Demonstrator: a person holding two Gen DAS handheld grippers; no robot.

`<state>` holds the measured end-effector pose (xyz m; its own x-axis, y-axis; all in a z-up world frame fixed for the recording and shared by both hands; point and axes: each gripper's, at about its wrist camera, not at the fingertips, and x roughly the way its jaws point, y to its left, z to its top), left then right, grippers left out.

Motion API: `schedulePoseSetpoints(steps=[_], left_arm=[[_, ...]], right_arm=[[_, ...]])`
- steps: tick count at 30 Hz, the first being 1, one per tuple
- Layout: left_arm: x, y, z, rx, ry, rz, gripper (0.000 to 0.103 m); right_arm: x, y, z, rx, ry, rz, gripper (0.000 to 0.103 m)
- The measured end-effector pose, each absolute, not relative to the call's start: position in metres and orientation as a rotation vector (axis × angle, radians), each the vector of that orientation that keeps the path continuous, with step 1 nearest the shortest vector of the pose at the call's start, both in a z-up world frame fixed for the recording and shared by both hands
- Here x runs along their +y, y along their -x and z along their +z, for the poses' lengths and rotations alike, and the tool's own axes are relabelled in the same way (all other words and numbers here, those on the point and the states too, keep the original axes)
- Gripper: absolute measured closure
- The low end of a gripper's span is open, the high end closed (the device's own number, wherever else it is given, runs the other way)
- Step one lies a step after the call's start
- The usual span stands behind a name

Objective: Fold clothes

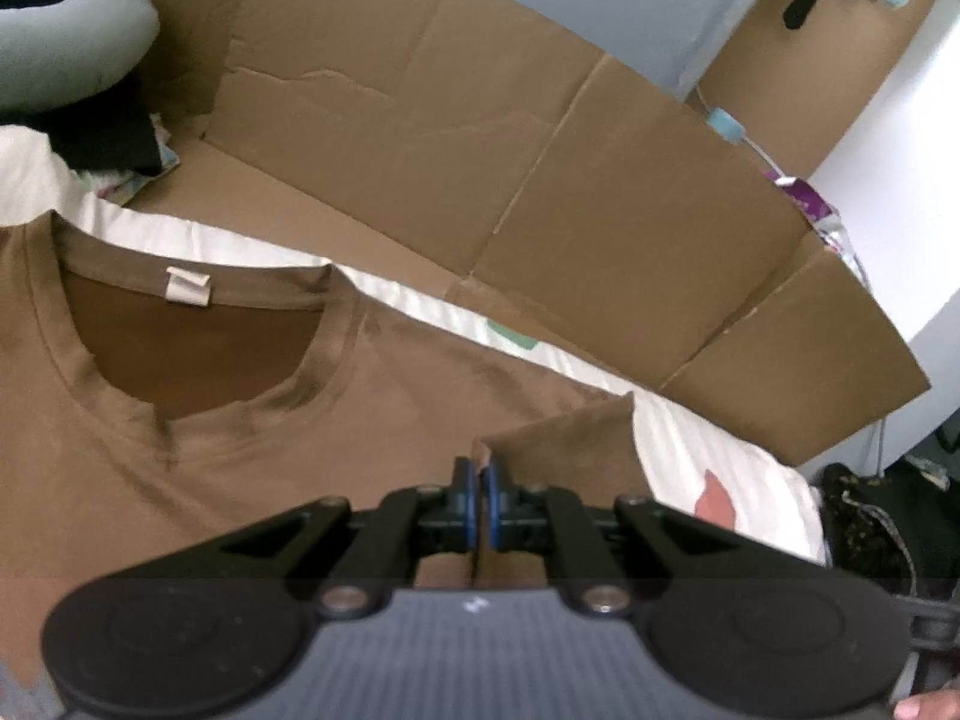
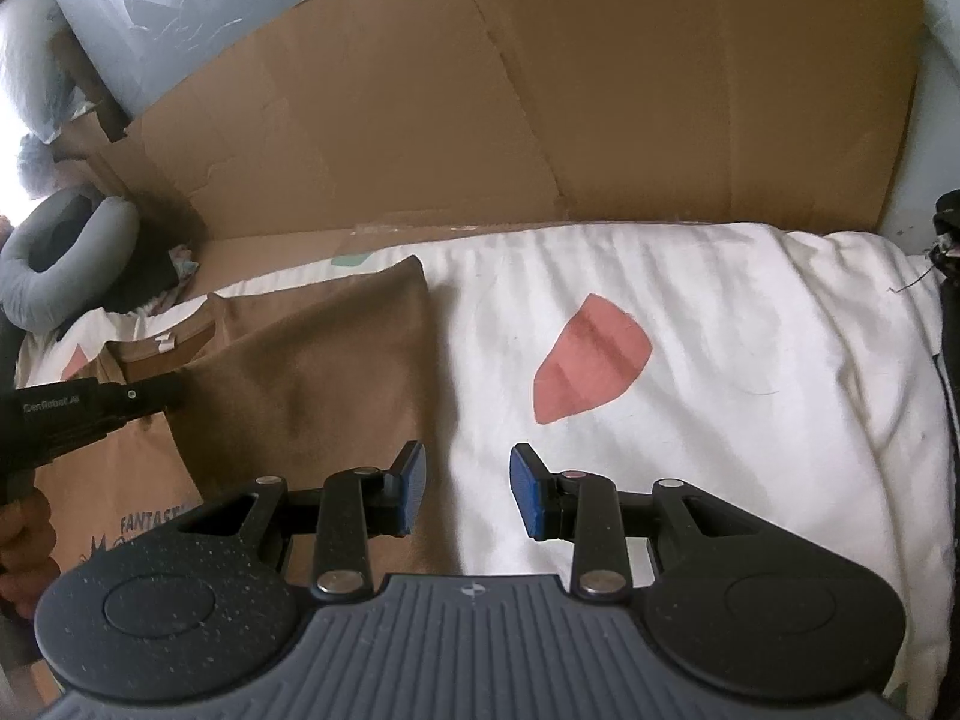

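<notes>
A brown T-shirt (image 1: pixel 198 450) lies front up on the white bed sheet (image 1: pixel 708 456), its V-neck and white label (image 1: pixel 189 287) at the upper left. My left gripper (image 1: pixel 480 498) is shut on a fold of the shirt's right side, and the pinched cloth stands up between the blue pads. In the right wrist view that side of the T-shirt (image 2: pixel 312 384) is folded over toward the middle, with the left gripper's black body (image 2: pixel 90 408) at its left. My right gripper (image 2: pixel 468 492) hovers open over the shirt's right edge and the sheet (image 2: pixel 750 360), holding nothing.
Flattened cardboard (image 1: pixel 540 180) stands along the far side of the bed. A grey neck pillow (image 2: pixel 66 258) and dark clothes lie at the far left. The sheet bears a pink patch (image 2: pixel 591 357). A dark bag (image 1: pixel 870 516) sits past the bed's right edge.
</notes>
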<state>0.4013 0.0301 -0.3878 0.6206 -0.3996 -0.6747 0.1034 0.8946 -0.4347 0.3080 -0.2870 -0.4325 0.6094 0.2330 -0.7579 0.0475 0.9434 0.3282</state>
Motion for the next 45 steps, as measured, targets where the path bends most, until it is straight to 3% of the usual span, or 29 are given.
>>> schedulePoseSetpoints(steps=[6,12,23,26,28,30,45], left_arm=[[0.037,-0.4,-0.402,0.865,0.398,-0.32,0.096],[0.037,-0.395,-0.407,0.856,0.348,-0.358,0.064],[0.046,-0.417,-0.426,0.864,0.349,-0.32,0.061],[0.043,-0.421,-0.429,0.867,0.324,-0.325,0.064],[0.04,-0.424,-0.43,0.869,0.304,-0.327,0.086],[0.038,-0.427,-0.431,0.873,0.297,-0.335,0.096],[0.05,-0.395,-0.4,0.832,0.331,-0.387,0.099]], right_arm=[[-0.28,-0.306,-0.441,0.917,-0.332,0.12,0.065],[-0.268,-0.31,-0.446,0.92,-0.298,0.154,0.065],[-0.258,-0.335,-0.444,0.903,-0.261,0.17,0.065],[-0.255,-0.346,-0.446,0.896,-0.257,0.166,0.065],[-0.252,-0.354,-0.447,0.888,-0.246,0.165,0.065],[-0.249,-0.364,-0.448,0.882,-0.231,0.164,0.065],[-0.231,-0.423,-0.46,0.848,-0.177,0.175,0.06]])
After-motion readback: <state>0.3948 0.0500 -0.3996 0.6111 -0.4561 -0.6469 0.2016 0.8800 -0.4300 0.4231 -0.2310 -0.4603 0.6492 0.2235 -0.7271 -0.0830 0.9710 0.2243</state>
